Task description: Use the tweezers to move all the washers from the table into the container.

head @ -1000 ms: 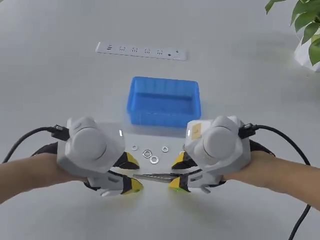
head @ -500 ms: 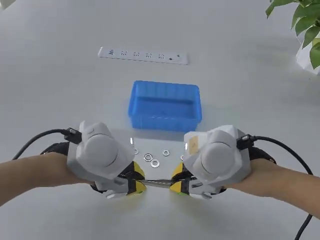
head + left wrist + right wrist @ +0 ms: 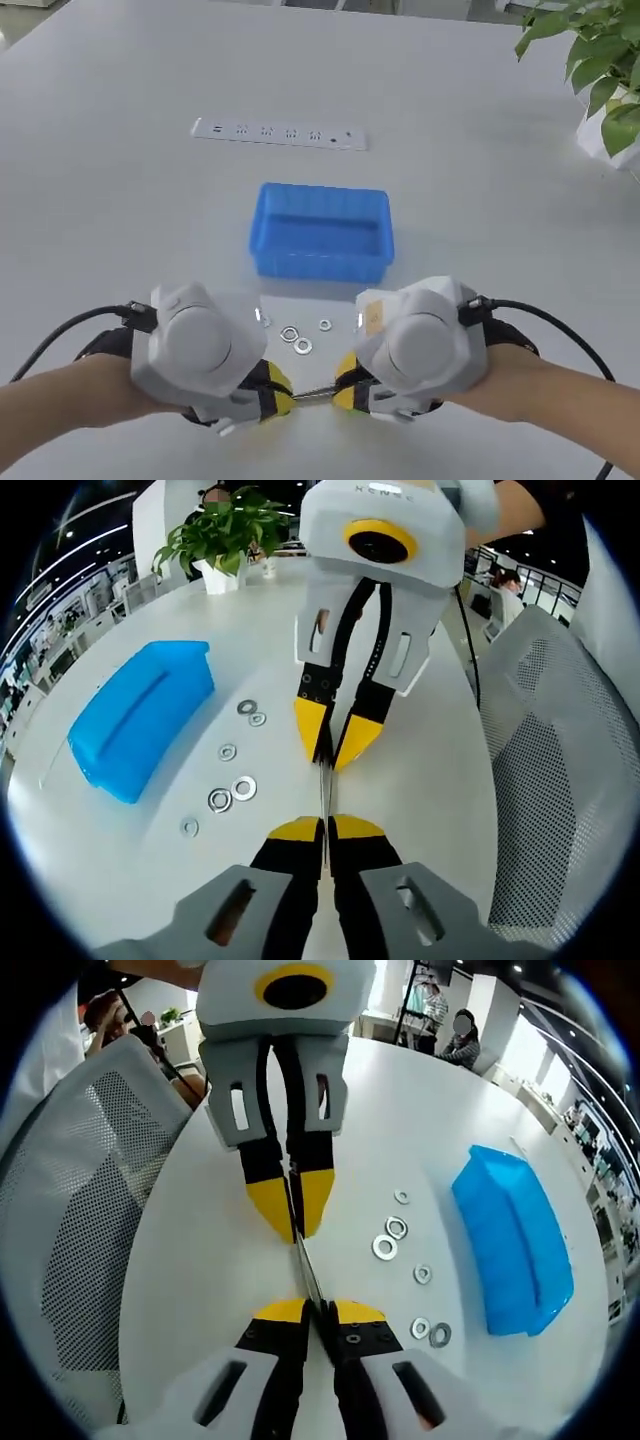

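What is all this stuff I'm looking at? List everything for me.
Container: one, blue, mid-table.
Washers: six, silver, loose on the table between container and grippers.
Tweezers: one pair, metal, spanning both grippers.
Power strip: one, white, beyond the container.
Plant: one, green, far right.
Table: one, white, under everything.
Mesh chair: one, pale, beside the table.
Cables: two, black, trailing from the grippers.
Left gripper: one, grey, yellow-and-black fingers, shut on the tweezers.
Right gripper: one, same colours, shut on the tweezers' other end.

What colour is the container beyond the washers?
Blue; the container shows best in the head view.
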A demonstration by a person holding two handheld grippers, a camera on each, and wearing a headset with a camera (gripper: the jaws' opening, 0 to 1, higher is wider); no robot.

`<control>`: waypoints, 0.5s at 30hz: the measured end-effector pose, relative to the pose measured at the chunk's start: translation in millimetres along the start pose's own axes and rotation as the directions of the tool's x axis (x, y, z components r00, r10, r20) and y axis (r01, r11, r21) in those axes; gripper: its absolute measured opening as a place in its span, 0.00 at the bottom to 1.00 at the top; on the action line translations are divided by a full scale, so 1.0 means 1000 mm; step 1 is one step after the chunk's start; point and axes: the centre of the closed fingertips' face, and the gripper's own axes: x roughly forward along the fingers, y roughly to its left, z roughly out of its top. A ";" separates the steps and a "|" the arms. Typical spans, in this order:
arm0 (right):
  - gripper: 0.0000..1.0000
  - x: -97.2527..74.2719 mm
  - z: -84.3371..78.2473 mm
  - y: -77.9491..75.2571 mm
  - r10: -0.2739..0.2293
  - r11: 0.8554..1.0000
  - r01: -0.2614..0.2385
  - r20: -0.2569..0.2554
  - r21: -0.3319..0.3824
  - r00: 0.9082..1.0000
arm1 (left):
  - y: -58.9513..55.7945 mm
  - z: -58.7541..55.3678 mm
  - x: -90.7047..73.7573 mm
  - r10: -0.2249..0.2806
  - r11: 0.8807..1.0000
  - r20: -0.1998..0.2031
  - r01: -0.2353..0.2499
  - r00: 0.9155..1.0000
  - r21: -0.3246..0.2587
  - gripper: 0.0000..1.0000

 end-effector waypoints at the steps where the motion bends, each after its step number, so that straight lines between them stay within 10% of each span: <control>1: 0.09 -0.001 0.003 0.002 -0.007 0.999 0.007 0.008 -0.034 1.000 | -0.002 0.000 -0.002 -0.004 1.000 -0.007 0.004 1.000 -0.002 0.05; 15: 0.07 -0.010 0.024 0.020 -0.034 0.998 0.040 0.151 -0.041 0.988 | -0.015 0.014 -0.035 -0.071 0.979 -0.068 0.082 0.995 0.186 0.05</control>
